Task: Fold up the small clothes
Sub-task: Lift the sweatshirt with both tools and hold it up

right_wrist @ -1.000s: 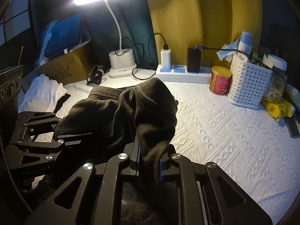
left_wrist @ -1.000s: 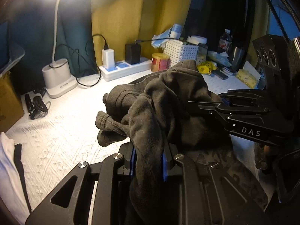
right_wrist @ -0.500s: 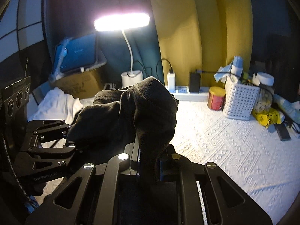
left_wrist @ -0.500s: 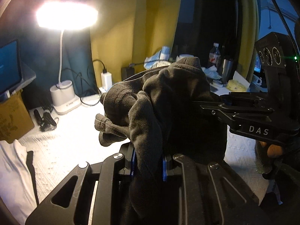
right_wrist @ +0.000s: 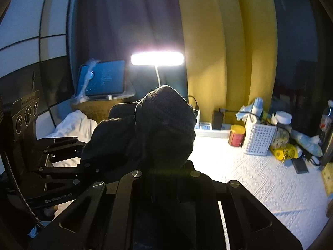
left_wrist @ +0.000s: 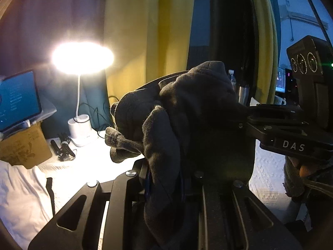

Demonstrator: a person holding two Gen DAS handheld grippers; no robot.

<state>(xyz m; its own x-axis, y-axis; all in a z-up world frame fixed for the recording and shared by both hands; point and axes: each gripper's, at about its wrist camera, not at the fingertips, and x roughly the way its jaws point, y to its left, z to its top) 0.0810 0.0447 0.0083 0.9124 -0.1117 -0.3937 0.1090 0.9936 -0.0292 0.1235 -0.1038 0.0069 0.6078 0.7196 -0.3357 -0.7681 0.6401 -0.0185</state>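
The dark garment hides the left gripper's pads and, in the right view, the right gripper's fingertips entirely. Its lower end runs off the frame at 6 o'clock. The lamp glare washes out the table at 9 o'clock. The tablet text is too small to read. The white cloth is cut off at 8 o'clock.

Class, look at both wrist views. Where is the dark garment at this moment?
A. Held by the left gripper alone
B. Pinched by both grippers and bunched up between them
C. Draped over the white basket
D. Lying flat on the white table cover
B: the dark garment is clamped in the left gripper and in the right gripper, bunched between them above the white table cover.
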